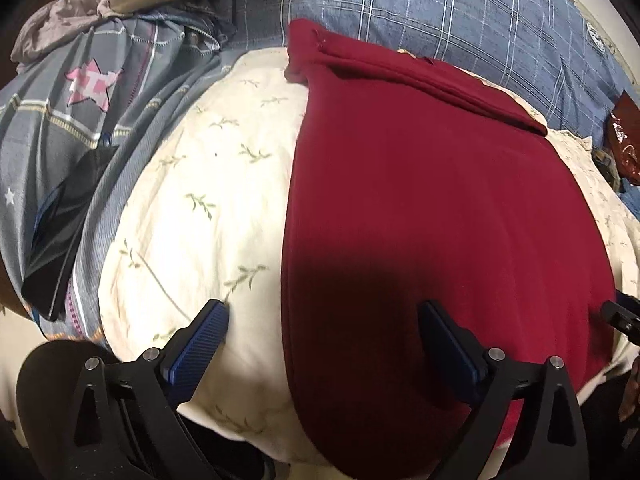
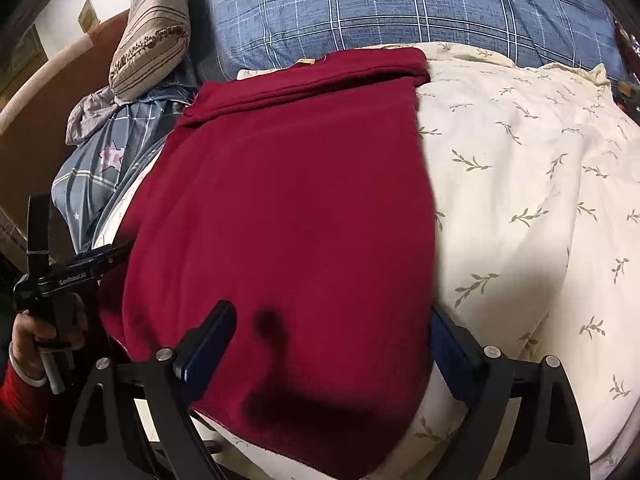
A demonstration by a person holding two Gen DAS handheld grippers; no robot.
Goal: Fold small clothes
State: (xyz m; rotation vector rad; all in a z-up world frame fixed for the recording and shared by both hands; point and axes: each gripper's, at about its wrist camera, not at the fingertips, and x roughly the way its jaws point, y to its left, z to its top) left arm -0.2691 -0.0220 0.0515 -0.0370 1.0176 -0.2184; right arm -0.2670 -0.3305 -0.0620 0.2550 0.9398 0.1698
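Observation:
A dark red garment (image 1: 420,184) lies folded flat on a cream leaf-print cloth (image 1: 192,208), with a folded band across its far end. My left gripper (image 1: 324,316) hovers open over the garment's near left edge, one finger above the cream cloth and the other above the red fabric, gripping nothing. In the right wrist view the same red garment (image 2: 288,184) fills the middle. My right gripper (image 2: 332,322) stands open over its near right part, pads off the fabric. A hand in a red sleeve holds the left gripper (image 2: 86,262) at the garment's left edge.
Blue plaid bedding (image 2: 380,4) lies beyond the garment. A striped pillow (image 2: 152,36) and a grey star-print cloth (image 1: 80,92) are at the far left. A flat black object (image 1: 60,232) rests on that cloth. A red-brown packet (image 1: 624,148) sits at the right.

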